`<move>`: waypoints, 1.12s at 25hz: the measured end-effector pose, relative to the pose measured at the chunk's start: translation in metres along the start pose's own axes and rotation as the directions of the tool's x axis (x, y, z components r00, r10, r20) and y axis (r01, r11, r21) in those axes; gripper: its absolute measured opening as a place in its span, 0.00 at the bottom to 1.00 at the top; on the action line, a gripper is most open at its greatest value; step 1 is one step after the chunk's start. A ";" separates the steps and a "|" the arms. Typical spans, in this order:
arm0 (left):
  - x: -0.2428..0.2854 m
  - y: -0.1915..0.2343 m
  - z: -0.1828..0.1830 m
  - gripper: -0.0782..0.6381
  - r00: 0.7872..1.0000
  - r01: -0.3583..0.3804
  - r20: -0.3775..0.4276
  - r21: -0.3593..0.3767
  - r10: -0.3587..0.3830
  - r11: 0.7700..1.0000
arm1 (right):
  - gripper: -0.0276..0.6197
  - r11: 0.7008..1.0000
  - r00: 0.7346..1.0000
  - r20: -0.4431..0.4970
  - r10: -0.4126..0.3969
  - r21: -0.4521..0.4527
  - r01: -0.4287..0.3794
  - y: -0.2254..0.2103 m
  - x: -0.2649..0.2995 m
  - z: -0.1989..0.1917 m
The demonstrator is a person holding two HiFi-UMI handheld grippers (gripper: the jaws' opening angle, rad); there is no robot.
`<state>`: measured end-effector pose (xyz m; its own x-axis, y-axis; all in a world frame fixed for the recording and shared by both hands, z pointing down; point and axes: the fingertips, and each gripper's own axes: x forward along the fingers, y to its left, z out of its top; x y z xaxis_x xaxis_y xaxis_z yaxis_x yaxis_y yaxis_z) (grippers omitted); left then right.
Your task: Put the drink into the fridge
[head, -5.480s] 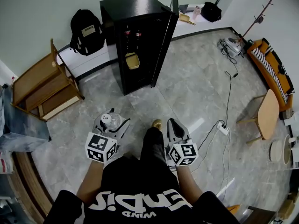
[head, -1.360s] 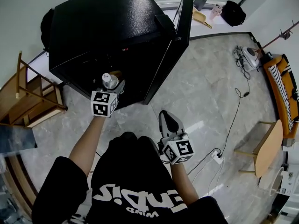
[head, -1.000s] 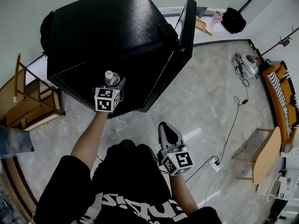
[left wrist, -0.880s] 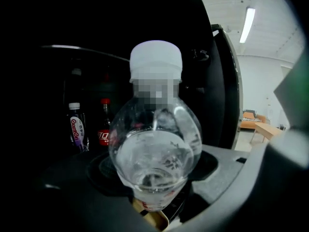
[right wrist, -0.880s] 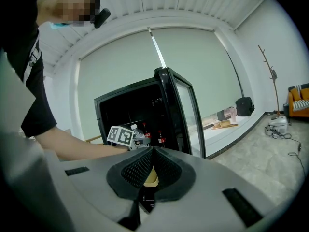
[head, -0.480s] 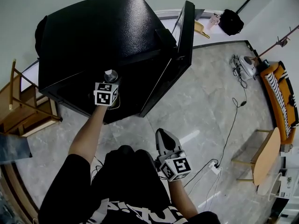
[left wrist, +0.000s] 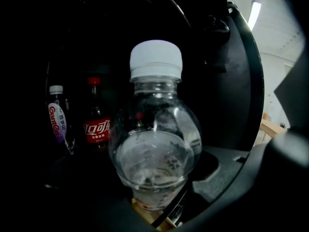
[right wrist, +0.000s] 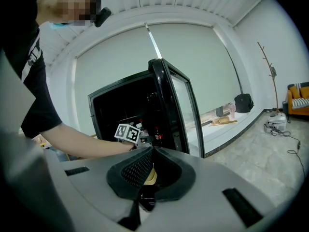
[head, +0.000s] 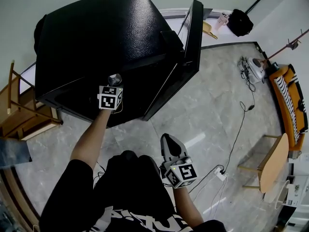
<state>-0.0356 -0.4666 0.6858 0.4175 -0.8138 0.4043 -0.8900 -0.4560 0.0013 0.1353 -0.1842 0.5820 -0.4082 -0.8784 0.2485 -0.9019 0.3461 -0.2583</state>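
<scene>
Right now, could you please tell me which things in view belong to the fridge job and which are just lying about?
Job in hand: clear bottle, held in the left gripper; black fridge, its door open; right gripper, shut and empty.

Lying about: cola bottle and purple-label bottle inside the fridge; black bag; wooden rack; orange sofa; power strip.

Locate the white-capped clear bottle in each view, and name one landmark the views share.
Head view: the clear bottle is left of centre, above the marker cube of the left gripper, at the mouth of the fridge.
Left gripper view: centre of the frame, gripped low down.
Right gripper view: too small to tell apart, near the marker cube left of centre.
Shared landmark: the black fridge.
</scene>
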 end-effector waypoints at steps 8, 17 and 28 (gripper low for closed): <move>0.000 0.003 0.002 0.55 0.999 -0.035 0.033 -0.013 0.035 0.999 | 0.08 1.000 1.000 -0.017 0.002 0.003 -0.002 -0.001 0.000 0.003; -0.013 0.004 0.000 0.56 0.997 -0.068 0.022 -0.026 0.068 0.997 | 0.08 1.000 1.000 -0.017 0.011 0.000 -0.011 0.002 -0.006 0.014; -0.081 -0.020 0.017 0.56 0.997 -0.052 0.044 -0.084 0.056 0.995 | 0.08 0.999 0.999 -0.040 0.034 0.002 -0.034 0.023 -0.025 0.035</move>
<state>-0.0484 -0.3976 0.6372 0.3747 -0.8532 0.3627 -0.9228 -0.3811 0.0569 0.1294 -0.1660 0.5377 -0.4436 -0.8524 0.2769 -0.8875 0.3749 -0.2680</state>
